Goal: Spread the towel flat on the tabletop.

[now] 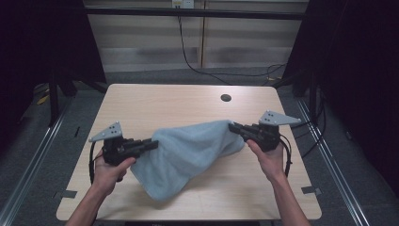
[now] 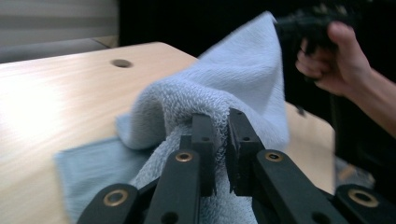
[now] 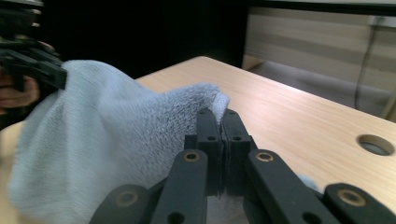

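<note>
Jaws of left gripper and right gripper each pinching light blue towel, lifted over table

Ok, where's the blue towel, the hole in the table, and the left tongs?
towel (image 1: 188, 150), high view, middle fold.
hole (image 1: 226, 98), high view, its centre.
left tongs (image 1: 154, 144), high view, tips at the cloth.

A pale blue terry towel, soft and rumpled, hangs stretched between two raised corners over the middle of the worktop; its sagging lower fold trails onto the wood toward the near edge, left of centre
</note>
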The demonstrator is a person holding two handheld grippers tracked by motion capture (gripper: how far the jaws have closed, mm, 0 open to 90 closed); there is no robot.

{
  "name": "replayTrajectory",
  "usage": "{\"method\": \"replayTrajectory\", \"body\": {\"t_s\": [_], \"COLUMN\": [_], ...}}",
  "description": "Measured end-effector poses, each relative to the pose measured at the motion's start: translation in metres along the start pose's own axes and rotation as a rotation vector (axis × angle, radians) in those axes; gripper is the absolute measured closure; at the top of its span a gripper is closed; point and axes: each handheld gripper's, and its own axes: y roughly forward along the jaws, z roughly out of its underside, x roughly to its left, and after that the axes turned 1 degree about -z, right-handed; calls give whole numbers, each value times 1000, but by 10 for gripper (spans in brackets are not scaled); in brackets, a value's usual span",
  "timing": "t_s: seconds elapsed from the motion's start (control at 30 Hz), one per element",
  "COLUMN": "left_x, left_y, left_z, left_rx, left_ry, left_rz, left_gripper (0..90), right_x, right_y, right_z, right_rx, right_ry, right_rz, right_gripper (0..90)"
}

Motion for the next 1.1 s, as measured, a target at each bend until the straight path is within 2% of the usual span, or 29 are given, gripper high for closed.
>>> {"method": "replayTrajectory", "body": {"t_s": [0.03, 0.07, 0.1, 0.17, 0.2, 0.23, 0.27, 0.3, 0.37, 0.4, 0.43, 0.47, 0.53, 0.6, 0.63, 0.67, 0.7, 0.77, 0.8, 0.87, 0.9, 0.93, 1.03, 1.07, 1.1], "left_x": [0, 21, 30, 44, 49, 52, 52, 59, 62, 61, 58, 54, 45, 40, 29, 23, 16, 6, 2, -1, -1, -7, -12, -15, -17], "left_y": [0, 8, 12, 19, 21, 23, 23, 24, 20, 17, 14, 10, 3, -1, -7, -9, -10, -7, -3, 8, 8, 17, 22, 24, 26], "left_z": [0, 8, 14, 28, 36, 45, 45, 55, 55, 53, 51, 48, 42, 40, 37, 37, 37, 43, 48, 63, 63, 75, 82, 87, 89], "left_rx": [0, 8, 24, 59, 78, 83, 83, 125, 123, 113, 108, 94, 88, 77, 80, 85, 110, 153, 190, 245, 245, 313, 328, 337, 346], "left_ry": [0, -70, -92, -148, -153, -177, -177, -196, -205, -208, -194, -188, -156, -147, -112, -96, -64, -32, -10, -27, -27, -7, 7, 17, 16], "left_rz": [0, -43, -72, -89, -107, -124, -124, -139, -130, -138, -135, -116, -122, -112, -105, -93, -92, -22, -10, 43, 43, 49, 61, 87, 85], "left_gripper": [831, 830, 830, 830, 829, 829, 827, 820, 779, 723, 665, 651, 604, 580, 568, 567, 560, 560, 584, 606, 605, 589, 516, 510, 492], "right_x": [0, -15, -23, -34, -38, -39, -38, -37, -39, -41, -42, -43, -46, -48, -49, -49, -50, -50, -50, -51, -51, -51, -51, -51, -51], "right_y": [0, 17, 26, 43, 49, 52, 52, 51, 43, 38, 33, 30, 25, 24, 25, 26, 27, 31, 33, 39, 39, 44, 47, 49, 50], "right_z": [0, 8, 14, 28, 34, 40, 44, 48, 54, 56, 59, 63, 72, 82, 86, 90, 92, 97, 99, 104, 104, 107, 109, 112, 114], "right_rx": [0, 33, 54, 112, 144, 165, 177, 188, 170, 158, 163, 171, 194, 218, 233, 248, 264, 274, 291, 323, 323, 333, 326, 317, 320], "right_ry": [0, 26, 49, 83, 106, 124, 114, 108, 133, 141, 135, 138, 147, 150, 150, 152, 145, 146, 139, 128, 128, 128, 136, 148, 150], "right_rz": [0, 14, 20, 31, 23, -5, 2, 23, 19, 22, 37, 44, 46, 51, 55, 58, 57, 46, 52, 62, 62, 77, 76, 74, 74], "right_gripper": [883, 867, 846, 770, 721, 672, 627, 595, 579, 579, 579, 576, 567, 565, 557, 555, 557, 582, 578, 546, 546, 504, 490, 484, 479]}}
